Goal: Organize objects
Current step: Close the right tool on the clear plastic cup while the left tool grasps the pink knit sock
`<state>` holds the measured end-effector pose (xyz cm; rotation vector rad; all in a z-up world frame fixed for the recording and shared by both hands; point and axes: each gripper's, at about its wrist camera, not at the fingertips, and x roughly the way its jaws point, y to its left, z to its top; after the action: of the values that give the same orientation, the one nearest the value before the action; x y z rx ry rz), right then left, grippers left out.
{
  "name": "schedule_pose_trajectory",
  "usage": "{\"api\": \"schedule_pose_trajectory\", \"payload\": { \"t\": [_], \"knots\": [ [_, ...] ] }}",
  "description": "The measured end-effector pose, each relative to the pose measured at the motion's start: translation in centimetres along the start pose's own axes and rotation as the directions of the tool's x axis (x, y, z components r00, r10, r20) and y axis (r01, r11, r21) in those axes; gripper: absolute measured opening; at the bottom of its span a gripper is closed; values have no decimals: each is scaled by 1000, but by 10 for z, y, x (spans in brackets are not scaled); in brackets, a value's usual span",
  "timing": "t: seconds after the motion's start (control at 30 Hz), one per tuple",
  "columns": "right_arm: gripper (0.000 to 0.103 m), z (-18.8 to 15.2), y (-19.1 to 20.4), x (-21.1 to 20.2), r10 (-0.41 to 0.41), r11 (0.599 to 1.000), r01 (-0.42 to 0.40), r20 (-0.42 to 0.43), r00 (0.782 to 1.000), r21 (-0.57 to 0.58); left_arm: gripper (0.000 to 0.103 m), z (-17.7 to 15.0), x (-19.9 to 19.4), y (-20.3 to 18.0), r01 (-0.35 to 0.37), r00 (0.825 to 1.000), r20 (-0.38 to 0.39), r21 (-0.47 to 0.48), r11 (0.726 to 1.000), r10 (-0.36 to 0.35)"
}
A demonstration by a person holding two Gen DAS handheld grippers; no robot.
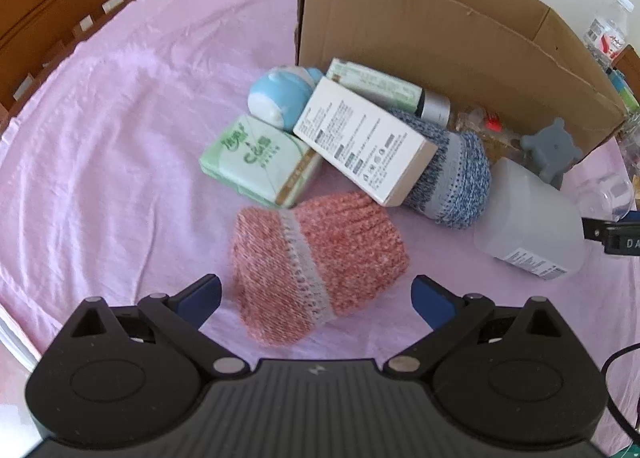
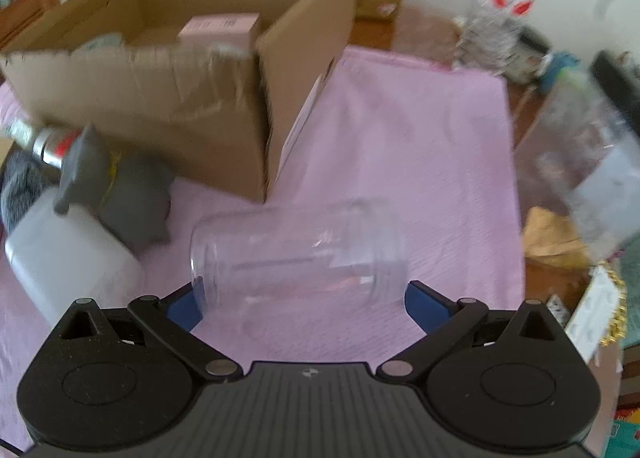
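The cardboard box stands open-topped on the pink cloth, and only the right wrist view looks down into it: a pink carton lies inside, with something pale beside it that is too blurred to name. The left wrist view shows just the box's outer wall.

In front of that wall the left view catches a heap the other barely sees: a green tissue pack, a white printed carton lying across a blue knitted sock roll, a blue-and-white round toy, and nearest, a red knitted sock roll. The left gripper is spread wide, its fingers either side of the red roll without touching it.

Both views share the frosted white bottle and grey rubber toy. The clear plastic jar lies on its side before the box's corner, between the wide-spread fingers of the right gripper.
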<state>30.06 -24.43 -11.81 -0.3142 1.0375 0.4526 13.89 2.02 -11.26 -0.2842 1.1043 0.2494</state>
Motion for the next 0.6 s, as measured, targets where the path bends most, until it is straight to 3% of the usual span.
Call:
{"api": "schedule_pose_trajectory", "payload": {
  "t": [0.4, 0.6],
  "knots": [
    [103, 7, -10, 6, 65, 996, -66, -20, 998, -52, 102, 9, 14, -20, -112, 994, 3, 12, 994, 112],
    [103, 7, -11, 6, 73, 995, -73, -14, 997, -65, 103, 18, 17, -18, -127, 992, 5, -20, 992, 127]
  ]
}}
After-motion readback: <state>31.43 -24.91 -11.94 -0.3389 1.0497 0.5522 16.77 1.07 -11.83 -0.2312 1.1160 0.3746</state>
